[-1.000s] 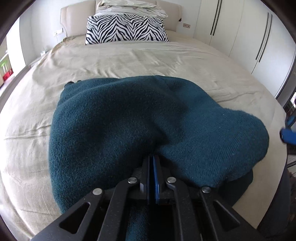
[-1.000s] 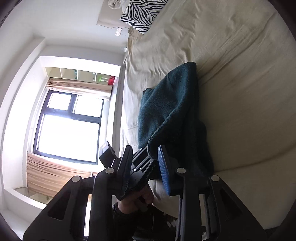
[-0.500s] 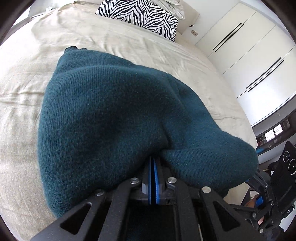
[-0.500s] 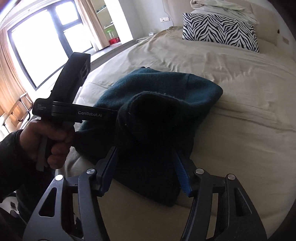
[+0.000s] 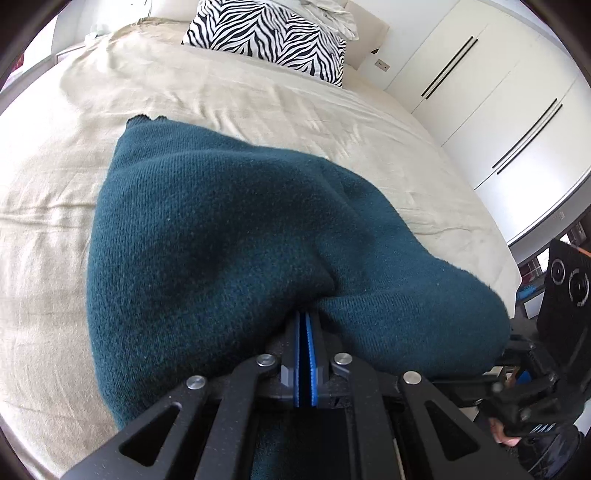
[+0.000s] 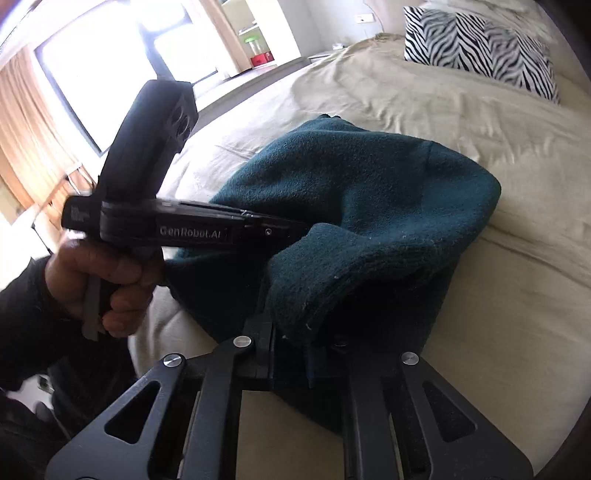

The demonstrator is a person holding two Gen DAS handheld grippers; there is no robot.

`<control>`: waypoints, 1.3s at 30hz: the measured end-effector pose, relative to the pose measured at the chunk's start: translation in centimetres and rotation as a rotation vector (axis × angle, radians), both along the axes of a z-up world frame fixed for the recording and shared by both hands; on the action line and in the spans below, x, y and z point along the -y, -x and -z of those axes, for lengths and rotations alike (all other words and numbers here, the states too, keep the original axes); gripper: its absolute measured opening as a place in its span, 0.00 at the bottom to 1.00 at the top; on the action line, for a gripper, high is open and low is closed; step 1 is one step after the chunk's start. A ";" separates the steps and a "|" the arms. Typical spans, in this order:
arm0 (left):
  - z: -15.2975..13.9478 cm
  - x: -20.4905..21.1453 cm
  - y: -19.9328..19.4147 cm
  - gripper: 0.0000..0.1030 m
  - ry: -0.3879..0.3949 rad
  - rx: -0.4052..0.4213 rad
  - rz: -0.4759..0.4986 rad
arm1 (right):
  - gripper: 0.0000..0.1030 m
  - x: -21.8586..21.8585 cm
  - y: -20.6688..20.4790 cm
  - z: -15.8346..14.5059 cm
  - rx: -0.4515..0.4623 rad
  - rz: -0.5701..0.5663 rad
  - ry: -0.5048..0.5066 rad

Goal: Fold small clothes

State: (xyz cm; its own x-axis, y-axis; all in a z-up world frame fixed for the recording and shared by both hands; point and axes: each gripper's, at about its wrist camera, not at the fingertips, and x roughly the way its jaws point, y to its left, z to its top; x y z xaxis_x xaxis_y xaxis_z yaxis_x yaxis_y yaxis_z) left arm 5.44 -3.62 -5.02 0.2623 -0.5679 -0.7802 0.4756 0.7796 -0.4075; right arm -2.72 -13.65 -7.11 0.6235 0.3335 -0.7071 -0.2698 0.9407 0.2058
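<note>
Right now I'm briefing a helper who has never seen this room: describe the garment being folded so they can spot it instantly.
Start at the wide bed with the beige sheet; a zebra-striped pillow sits at its head. At the opposite, near edge lies a dark teal knitted garment, bunched, pinched by the left tool and the right tool. It is the only dark, fuzzy item on the pale bedding.

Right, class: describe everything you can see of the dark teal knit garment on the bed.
The dark teal knit garment looks like thick, fuzzy wool. It lies bunched on the beige bedsheet, its far edge flat and its near edge lifted into two humps. The left gripper is shut on one hump, blue pads pressed together. The right gripper has closed around the other hump, which drapes over its fingers. Which kind of garment it is cannot be told.
</note>
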 end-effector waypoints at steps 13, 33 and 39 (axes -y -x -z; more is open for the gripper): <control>-0.2 0.9 2.5 0.09 -0.045 0.085 0.024 | 0.09 10.9 2.8 7.6 -0.334 0.275 -0.703; -1.7 -1.3 3.2 0.33 -0.079 0.197 -0.049 | 0.14 8.8 5.2 -2.9 -0.004 0.215 -0.562; -1.2 -3.2 4.0 0.33 -0.023 0.184 -0.053 | 0.04 10.5 3.1 7.8 -0.132 0.378 -0.629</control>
State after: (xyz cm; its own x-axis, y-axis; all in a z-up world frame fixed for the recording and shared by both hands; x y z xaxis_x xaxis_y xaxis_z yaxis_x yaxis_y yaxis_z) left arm 1.45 -0.44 -3.85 0.4308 -0.5322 -0.7288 0.4988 0.8134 -0.2992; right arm -5.84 -24.11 -14.88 0.6989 0.4799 -0.5303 0.1132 0.6579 0.7445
